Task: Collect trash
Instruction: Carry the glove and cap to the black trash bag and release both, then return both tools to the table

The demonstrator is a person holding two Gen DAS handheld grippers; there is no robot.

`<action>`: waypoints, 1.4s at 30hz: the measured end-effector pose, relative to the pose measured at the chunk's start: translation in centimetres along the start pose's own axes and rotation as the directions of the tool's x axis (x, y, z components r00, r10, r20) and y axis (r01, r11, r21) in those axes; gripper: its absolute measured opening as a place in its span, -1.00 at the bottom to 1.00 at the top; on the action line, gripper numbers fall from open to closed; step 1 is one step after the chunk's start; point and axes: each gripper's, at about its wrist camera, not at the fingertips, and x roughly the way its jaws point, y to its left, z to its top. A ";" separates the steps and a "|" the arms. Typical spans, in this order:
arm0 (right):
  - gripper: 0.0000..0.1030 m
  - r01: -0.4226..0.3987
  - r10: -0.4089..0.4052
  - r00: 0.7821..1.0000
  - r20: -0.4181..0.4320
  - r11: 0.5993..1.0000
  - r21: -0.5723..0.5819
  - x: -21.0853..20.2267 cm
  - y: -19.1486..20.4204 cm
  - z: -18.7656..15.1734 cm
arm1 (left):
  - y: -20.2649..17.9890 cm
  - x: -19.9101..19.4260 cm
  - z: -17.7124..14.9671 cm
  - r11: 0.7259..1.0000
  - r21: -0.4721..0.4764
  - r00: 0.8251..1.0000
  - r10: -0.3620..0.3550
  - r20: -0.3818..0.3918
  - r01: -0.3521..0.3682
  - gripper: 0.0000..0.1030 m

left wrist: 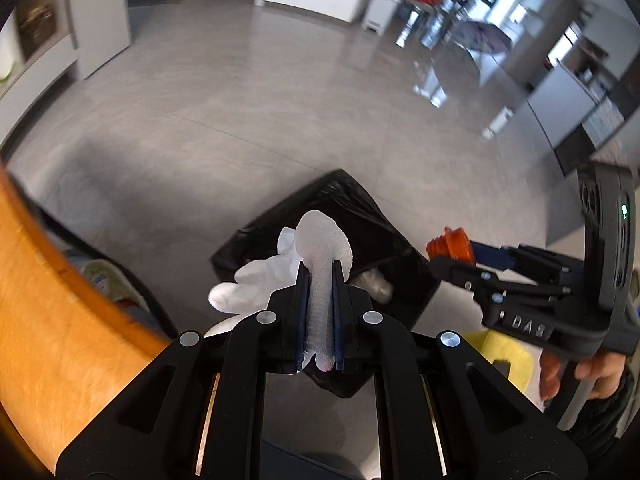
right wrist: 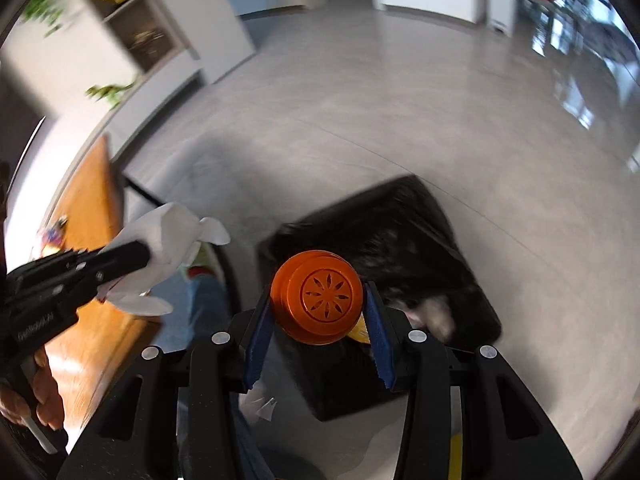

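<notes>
Glossy grey floor [left wrist: 240, 120]: left gripper [left wrist: 320, 280] pinches crumpled tissue [left wrist: 324, 248], right gripper [right wrist: 318, 300] clamps ridged orange cap [right wrist: 318, 296].

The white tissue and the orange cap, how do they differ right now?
The white tissue is soft and crumpled; the orange cap is rigid and round with a flower pattern. The tissue is pinched in the left gripper, the cap in the right gripper. Both are held above the black-lined bin.

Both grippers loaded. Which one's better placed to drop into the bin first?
Probably left. The left gripper holds the white tissue in line with the black-lined bin; the right gripper with its orange cap looks nearer the bin's edge.
</notes>
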 end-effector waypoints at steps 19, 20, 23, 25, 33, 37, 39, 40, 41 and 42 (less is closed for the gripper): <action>0.33 -0.070 0.074 0.996 0.045 0.994 -0.079 -0.9 5.3 -0.2 | 2.6 -4.1 -2.5 0.988 -0.061 0.977 0.150 0.149 -0.142 0.88; 0.33 -0.084 0.088 0.995 0.042 0.992 -0.094 -0.9 6.4 -0.2 | 3.4 -4.7 -3.0 0.985 -0.080 0.974 0.165 0.157 -0.154 0.88; 0.33 -0.145 0.150 0.989 0.016 0.975 -0.171 -0.7 10.8 -0.5 | 6.6 -7.2 -5.2 0.972 -0.151 0.959 0.209 0.191 -0.181 0.88; 0.33 -0.171 0.175 0.985 -0.005 0.960 -0.220 -0.5 13.7 -0.7 | 9.2 -9.0 -7.2 0.954 -0.214 0.947 0.251 0.202 -0.208 0.88; 0.33 -0.273 0.247 0.962 -0.117 0.860 -0.431 1.2 26.9 -2.8 | 18.2 -16.3 -15.0 0.857 -0.400 0.881 0.427 0.202 -0.324 0.88; 0.33 -0.324 0.273 0.946 -0.174 0.812 -0.485 2.2 32.7 -3.8 | 22.8 -20.1 -19.7 0.774 -0.505 0.834 0.524 0.174 -0.381 0.88; 0.33 -0.344 0.276 0.939 -0.206 0.786 -0.513 2.9 35.8 -4.5 | 25.3 -22.4 -22.4 0.716 -0.568 0.803 0.576 0.152 -0.406 0.88; 0.33 -0.351 0.275 0.936 -0.219 0.774 -0.527 3.2 37.2 -4.9 | 26.5 -23.4 -23.7 0.685 -0.594 0.786 0.603 0.137 -0.421 0.88; 0.33 -0.358 0.275 0.933 -0.231 0.764 -0.537 3.4 38.3 -5.1 | 27.8 -24.6 -25.1 0.650 -0.621 0.768 0.630 0.117 -0.439 0.88; 0.33 -0.367 0.274 0.930 -0.246 0.750 -0.551 3.8 39.5 -5.5 | 29.3 -25.7 -26.3 0.618 -0.642 0.752 0.652 0.097 -0.454 0.88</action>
